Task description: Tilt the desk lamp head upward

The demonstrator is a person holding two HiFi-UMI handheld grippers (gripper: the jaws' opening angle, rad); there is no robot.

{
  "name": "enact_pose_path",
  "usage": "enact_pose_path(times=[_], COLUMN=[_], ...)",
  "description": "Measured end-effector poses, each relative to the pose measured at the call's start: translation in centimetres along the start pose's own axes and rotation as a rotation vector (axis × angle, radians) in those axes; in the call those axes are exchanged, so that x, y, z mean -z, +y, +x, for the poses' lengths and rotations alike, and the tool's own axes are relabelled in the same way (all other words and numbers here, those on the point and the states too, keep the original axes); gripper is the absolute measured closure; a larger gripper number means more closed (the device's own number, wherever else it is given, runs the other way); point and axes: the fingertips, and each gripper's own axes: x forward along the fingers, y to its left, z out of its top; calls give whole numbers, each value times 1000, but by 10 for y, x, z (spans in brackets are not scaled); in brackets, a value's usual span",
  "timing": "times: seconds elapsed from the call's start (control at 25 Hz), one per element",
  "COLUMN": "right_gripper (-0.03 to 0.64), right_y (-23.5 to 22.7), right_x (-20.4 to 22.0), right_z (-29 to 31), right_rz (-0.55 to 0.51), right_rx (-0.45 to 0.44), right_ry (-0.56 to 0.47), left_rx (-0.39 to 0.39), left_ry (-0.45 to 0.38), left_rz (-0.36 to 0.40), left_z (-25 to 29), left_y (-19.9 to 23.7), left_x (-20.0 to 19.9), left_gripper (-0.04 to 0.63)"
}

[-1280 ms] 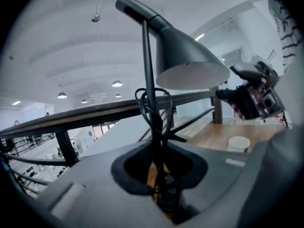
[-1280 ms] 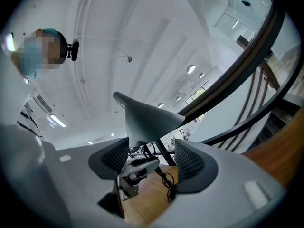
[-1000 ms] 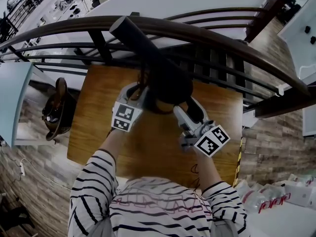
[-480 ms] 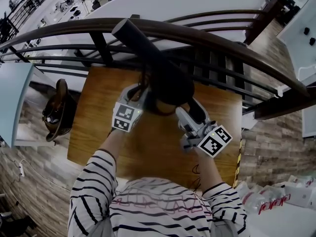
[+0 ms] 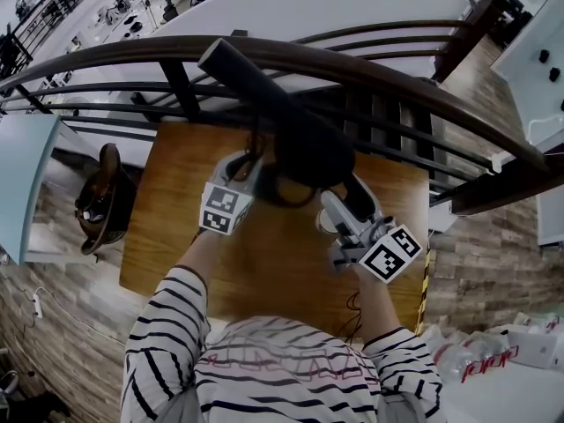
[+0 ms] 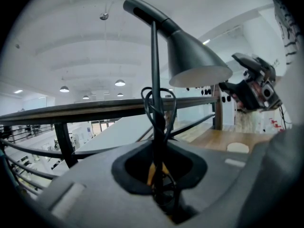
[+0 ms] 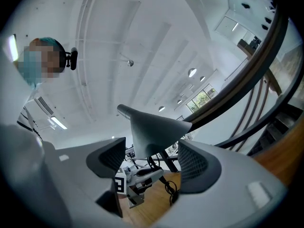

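The job is at the grasp stage: the desk lamp (image 5: 304,148) stands at the centre of the wooden worktop (image 5: 176,174), with its cone-shaped head (image 6: 192,58) hanging rim-down. Seen from the head camera, its tube handle runs off toward 10 o'clock.

The left gripper (image 5: 249,167) comes in from 8 o'clock of the head. Its jaws are clenched on the thin upright stem (image 6: 154,70), with the looped cord (image 6: 159,103) beside them, and it seems to be bracing the lamp.

The right gripper (image 7: 149,158) sits at 4 o'clock of the head, below its rim. Its jaws are spread apart with the cone framed in the gap between them, and they appear not to touch it.

The tilt itself looks not yet begun. Next, the right jaws likely need to close on the rim or press under it, then swing that edge up while the left keeps the stem from turning or tipping.
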Motion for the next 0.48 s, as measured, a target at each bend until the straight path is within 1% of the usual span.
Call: enact_pose_path(times=[0.28,0.48], right_gripper=[276,270], right_y=[5,9], right_x=[-21,-30], right_z=[-8,-10], right_rz=[-47,-82], right_rx=[23,45], right_ry=[-26,-4], left_rx=[0,-5], left_ry=[2,-2], left_rz=[-4,-8], left_z=[0,-1], left_y=[-1,0], left_x=[0,1], left_gripper=[538,538])
